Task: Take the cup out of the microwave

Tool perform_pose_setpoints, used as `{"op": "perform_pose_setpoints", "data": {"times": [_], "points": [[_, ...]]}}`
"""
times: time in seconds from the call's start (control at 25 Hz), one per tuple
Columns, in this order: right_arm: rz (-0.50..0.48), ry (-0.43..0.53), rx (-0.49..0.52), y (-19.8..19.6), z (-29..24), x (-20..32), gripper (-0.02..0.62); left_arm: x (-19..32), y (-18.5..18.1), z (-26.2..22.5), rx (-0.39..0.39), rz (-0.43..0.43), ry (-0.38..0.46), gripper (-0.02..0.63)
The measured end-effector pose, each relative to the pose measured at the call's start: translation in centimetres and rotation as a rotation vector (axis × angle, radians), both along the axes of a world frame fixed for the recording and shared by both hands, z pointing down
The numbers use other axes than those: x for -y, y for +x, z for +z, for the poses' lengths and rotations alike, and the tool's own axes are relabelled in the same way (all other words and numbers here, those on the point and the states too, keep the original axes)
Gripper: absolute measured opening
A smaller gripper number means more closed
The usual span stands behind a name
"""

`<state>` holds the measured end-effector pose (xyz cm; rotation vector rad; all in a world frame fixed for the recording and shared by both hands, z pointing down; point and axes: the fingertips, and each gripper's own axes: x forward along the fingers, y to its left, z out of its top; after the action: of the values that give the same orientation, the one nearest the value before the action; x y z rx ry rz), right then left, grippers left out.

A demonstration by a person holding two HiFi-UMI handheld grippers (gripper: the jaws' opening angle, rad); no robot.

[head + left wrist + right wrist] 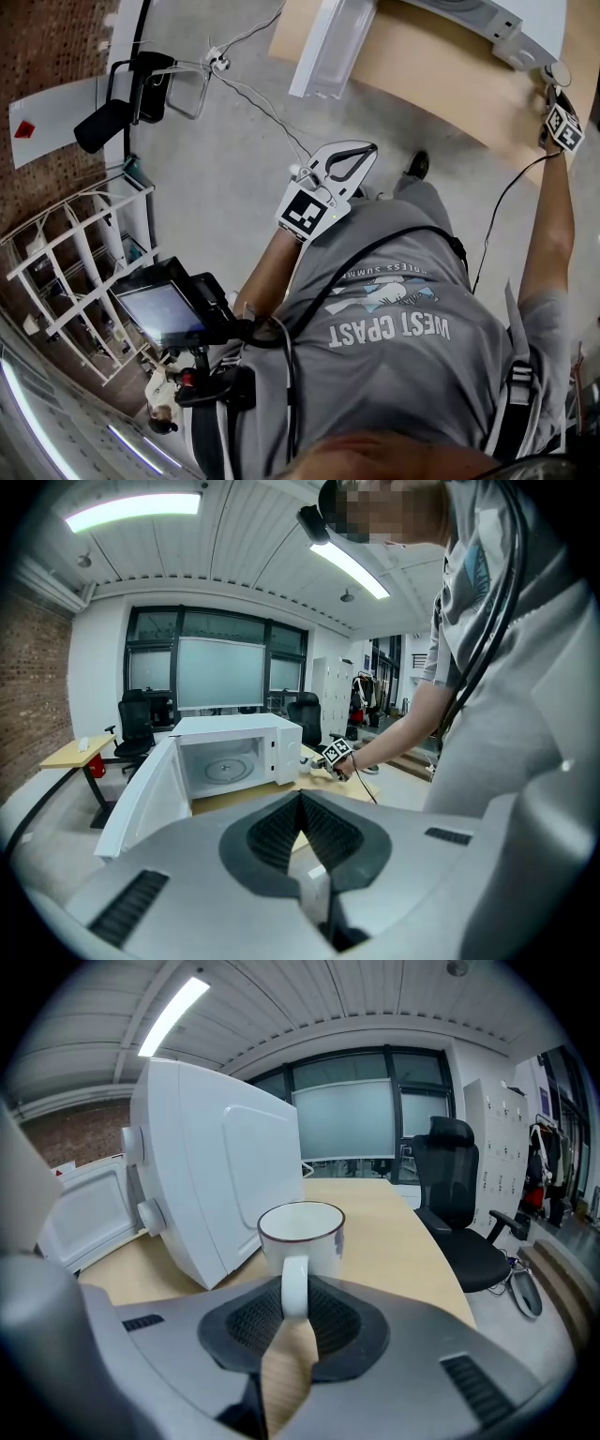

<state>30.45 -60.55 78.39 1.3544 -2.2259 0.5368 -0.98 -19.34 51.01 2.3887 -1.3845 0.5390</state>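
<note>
Overhead, strip lights run along a ribbed ceiling, and a wall of dark-framed windows closes off the far end of the office, with a brick wall on one side. A long pale wooden table stands on the grey floor, a black office chair pulled up near it. On the table sits a white microwave, its door swung wide open. Just beside the microwave's outer side wall, out on the tabletop, is the white cup. It is upright, long axis vertical, dark-rimmed mouth facing the ceiling, handle pointing straight back at the right gripper. That gripper's jaws are clamped on the handle from both sides. The left gripper hangs back by the person's waist, well away from the table, its jaws pressed together on nothing.
</note>
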Motion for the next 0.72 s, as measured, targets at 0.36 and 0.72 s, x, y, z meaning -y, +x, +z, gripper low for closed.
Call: {"op": "perform_pose_setpoints", "data": {"times": [0.36,0.72], "points": [[0.067,-0.066,0.002,0.6,0.5,0.1,0.081,-2.1,-1.0,-0.5,0.004,-0.018,0.025,0.043],[0.14,-0.068,0.008,2.7,-0.9,-2.4,0.097,-4.4,-1.7,-0.4,-0.002,-0.007,0.062,0.043]]}}
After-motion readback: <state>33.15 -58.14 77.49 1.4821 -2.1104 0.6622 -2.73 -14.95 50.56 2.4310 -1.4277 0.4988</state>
